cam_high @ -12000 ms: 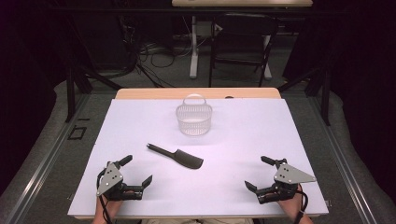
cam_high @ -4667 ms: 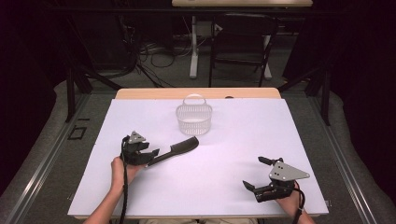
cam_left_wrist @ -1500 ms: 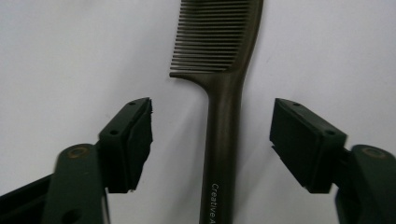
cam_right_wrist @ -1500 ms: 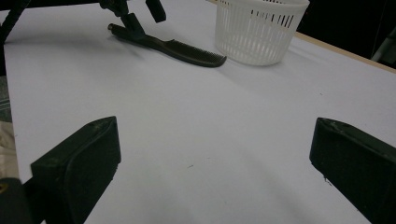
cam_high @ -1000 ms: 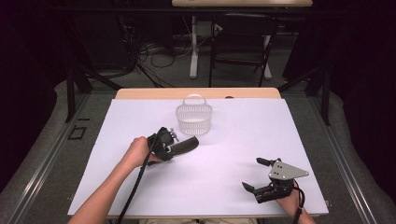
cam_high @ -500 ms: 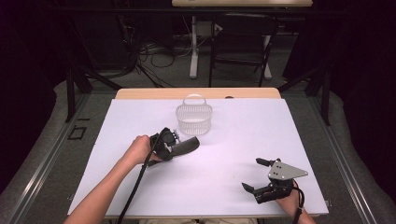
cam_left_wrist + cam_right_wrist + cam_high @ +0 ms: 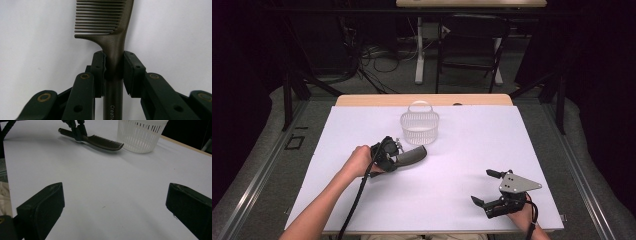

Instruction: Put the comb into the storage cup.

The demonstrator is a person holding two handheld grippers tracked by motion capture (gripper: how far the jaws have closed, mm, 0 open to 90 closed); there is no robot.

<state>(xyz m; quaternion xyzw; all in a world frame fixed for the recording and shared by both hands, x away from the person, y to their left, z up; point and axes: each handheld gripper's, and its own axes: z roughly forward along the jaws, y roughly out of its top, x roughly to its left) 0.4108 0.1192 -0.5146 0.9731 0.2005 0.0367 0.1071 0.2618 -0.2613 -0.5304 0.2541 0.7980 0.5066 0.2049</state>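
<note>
A: Item one, comb [image 7: 110, 37]. Location?

B: Clamped by its neck in the left tool [image 7: 113, 71], teeth pointing away from the tool, tip near the basket [image 7: 419, 127], low over the tabletop [image 7: 462, 165]. The jaws have just been closing on it and now pinch it from both sides.

A: Handling notes?

B: Likely light, stiff plastic, smooth enough to slip or swivel. The plain handle, just behind the teeth, is the sound place to hold; the teeth look thin and would flex.

A: Item two, right tool [image 7: 115, 202]?

B: Released, jaws wide, nothing between them, well apart from the comb.

A: View differences?

B: The left gripper view gives pad contact and lettering on the handle. The high view gives the basket beyond the comb's tip. The right gripper view shows the comb [image 7: 100, 141] side on.
</note>
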